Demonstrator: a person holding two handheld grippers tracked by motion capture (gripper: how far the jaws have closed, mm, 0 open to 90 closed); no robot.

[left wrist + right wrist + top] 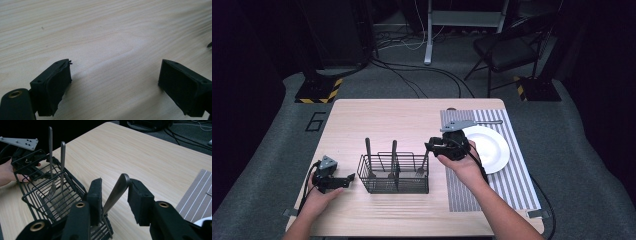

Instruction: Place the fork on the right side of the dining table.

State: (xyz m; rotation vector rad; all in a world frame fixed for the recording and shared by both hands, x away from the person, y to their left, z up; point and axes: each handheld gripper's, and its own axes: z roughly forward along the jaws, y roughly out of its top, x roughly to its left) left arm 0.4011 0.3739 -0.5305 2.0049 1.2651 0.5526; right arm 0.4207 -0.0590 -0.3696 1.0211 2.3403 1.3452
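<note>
A black wire basket (394,173) is seen near the front of a pale wooden table (387,117). Two utensils (367,150) are stood upright in its left part, handles up; in the right gripper view they appear to be forks (51,157).

A third utensil handle (117,190) is leaned out of the basket's right end. In the right gripper view it is seen between the pads of the right gripper (113,195), touching the right-hand pad near its top edge, with a gap left to the other pad. The jaws are parted, not clamped on the handle. In the high view the right gripper (432,147) is held just above the basket's right end.

The left gripper (344,181) is rested on the table just left of the basket, not touching it. Its jaws are spread wide over bare wood, nothing between its pads (58,86).

A grey striped mat (492,185) is laid along the right side, a white plate (492,147) on it. A further utensil (487,122) is lying beyond the plate.
</note>
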